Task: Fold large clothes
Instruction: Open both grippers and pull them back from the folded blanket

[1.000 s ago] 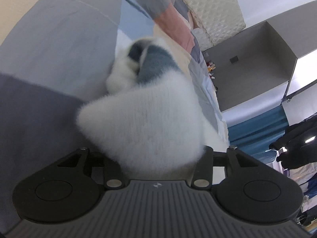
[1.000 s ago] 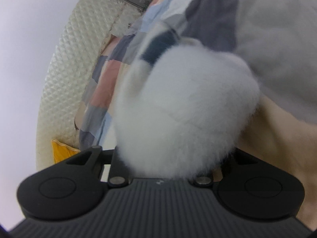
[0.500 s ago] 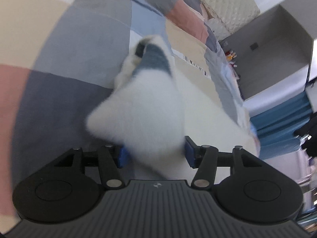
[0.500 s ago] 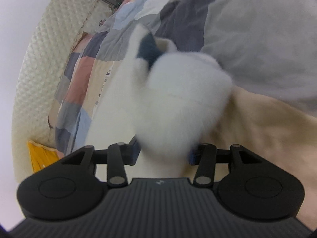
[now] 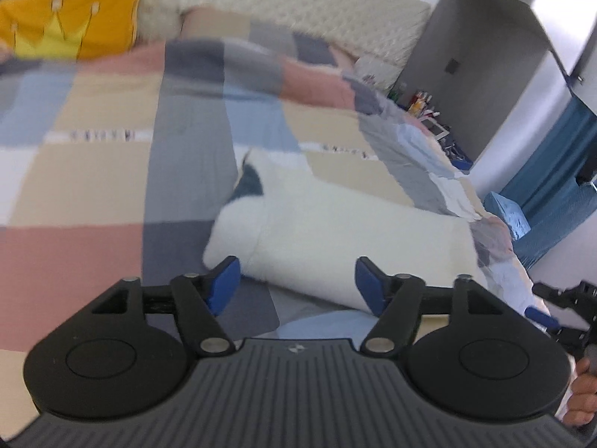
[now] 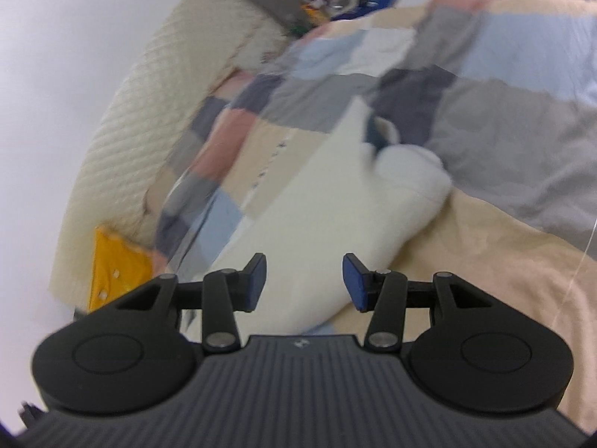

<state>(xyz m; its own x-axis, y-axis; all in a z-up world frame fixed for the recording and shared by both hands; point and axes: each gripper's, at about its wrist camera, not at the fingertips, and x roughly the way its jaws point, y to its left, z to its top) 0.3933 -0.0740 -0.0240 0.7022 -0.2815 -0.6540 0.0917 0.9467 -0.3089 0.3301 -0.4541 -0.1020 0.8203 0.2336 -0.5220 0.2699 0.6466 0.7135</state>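
A white fluffy garment [image 5: 335, 231] lies folded in a long bundle on the patchwork quilt [image 5: 186, 171], with a dark blue-grey patch [image 5: 250, 183] showing at its far end. My left gripper [image 5: 296, 283] hovers above and short of it. Its jaws are opening and its blue pads [image 5: 224, 283] touch nothing. In the right wrist view the same garment [image 6: 335, 205] stretches away below my right gripper [image 6: 305, 282]. That gripper stands open, clear of the fabric. Part of the right gripper [image 5: 552, 317] and a hand [image 5: 582, 399] show at the edge of the left wrist view.
A yellow cushion [image 5: 71, 18] leans on the quilted cream headboard [image 5: 298, 3] at the bed's far end. A grey cabinet [image 5: 485, 56] with small bottles [image 5: 421, 102] beside it stands past the bed's right side. A blue curtain [image 5: 552, 171] hangs further right.
Both grippers held folds of the fluffy garment; they have let go, opened and lifted up and back. The garment now lies on the quilt.
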